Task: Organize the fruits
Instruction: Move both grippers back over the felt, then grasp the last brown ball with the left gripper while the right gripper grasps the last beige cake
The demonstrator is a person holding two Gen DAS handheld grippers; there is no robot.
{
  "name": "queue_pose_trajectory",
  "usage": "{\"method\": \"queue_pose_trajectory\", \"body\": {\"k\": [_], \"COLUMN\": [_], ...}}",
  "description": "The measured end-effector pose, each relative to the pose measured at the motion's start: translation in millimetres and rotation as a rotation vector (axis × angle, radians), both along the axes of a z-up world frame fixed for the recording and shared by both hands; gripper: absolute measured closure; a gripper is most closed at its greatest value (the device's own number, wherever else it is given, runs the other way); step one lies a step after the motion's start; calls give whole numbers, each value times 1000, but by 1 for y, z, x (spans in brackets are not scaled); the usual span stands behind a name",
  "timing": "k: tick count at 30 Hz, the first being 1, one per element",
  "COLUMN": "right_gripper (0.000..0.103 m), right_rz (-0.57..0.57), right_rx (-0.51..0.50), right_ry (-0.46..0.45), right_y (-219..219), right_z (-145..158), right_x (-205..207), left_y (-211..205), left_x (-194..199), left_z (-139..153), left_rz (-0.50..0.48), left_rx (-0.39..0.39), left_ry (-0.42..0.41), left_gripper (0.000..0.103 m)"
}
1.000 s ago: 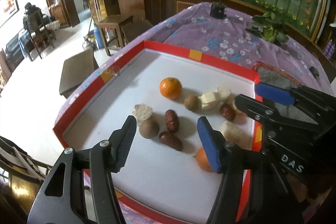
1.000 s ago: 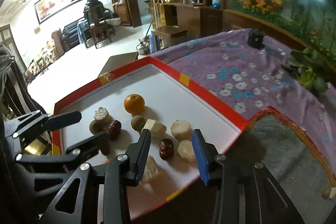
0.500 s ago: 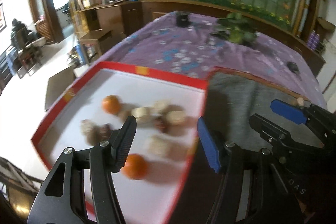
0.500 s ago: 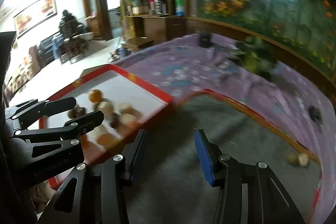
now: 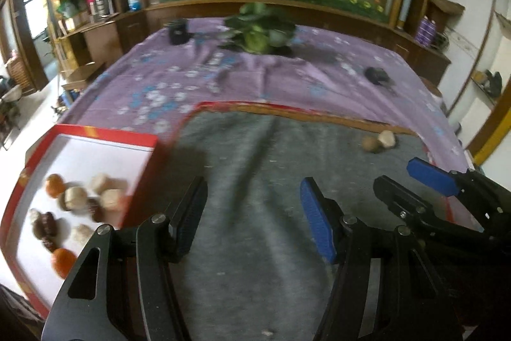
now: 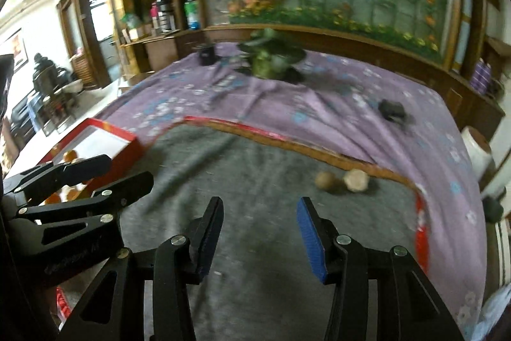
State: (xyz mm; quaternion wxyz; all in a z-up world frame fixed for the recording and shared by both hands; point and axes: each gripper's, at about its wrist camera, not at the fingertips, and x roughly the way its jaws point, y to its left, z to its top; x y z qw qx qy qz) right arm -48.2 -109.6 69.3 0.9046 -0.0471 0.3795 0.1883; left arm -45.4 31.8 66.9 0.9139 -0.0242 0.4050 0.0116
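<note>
Left wrist view: the left hand-held gripper stands wide apart with nothing between its fingers, hanging over the grey mat. The right hand-held gripper shows at the right edge, also over the mat. The red-rimmed tray sits at the lower left, its near corner just beside the left finger. It holds the blurred fruits: two orange ones, dark brown pieces and pale chunks. A brown round fruit and a pale chunk lie touching each other near the mat's far right border. The mat between tray and these two is bare.

Right wrist view: the right hand-held gripper is parted, its fingers empty and touching nothing, above the grey mat. The left hand-held gripper overlaps the red tray at the left. The brown fruit and pale chunk rest ahead to the right, just inside the red-and-wood border. Beyond lies the purple flowered cloth.
</note>
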Motion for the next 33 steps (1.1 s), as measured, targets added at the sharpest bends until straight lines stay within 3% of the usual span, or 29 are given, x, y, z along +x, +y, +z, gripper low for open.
{"method": "queue_pose_trajectory", "body": {"k": [22,27,33], "right_gripper": [56,56,56], "right_rz": [-172,-194,-194], "right_rx": [30,46,55], "right_ry": [74,77,84], "right_y": [-101,-116,-122], "right_z": [-25,-25,-28], "right_x": [23,25,31], "left_y": [-77,-89,-113], "left_x": [55,78,100], "left_z": [-23,-28,-40], "left_rz": [-171,-189,-281], "left_rx": [-28,-48,-43], "left_ry": [113,129,146], "left_gripper": [43,43,43]}}
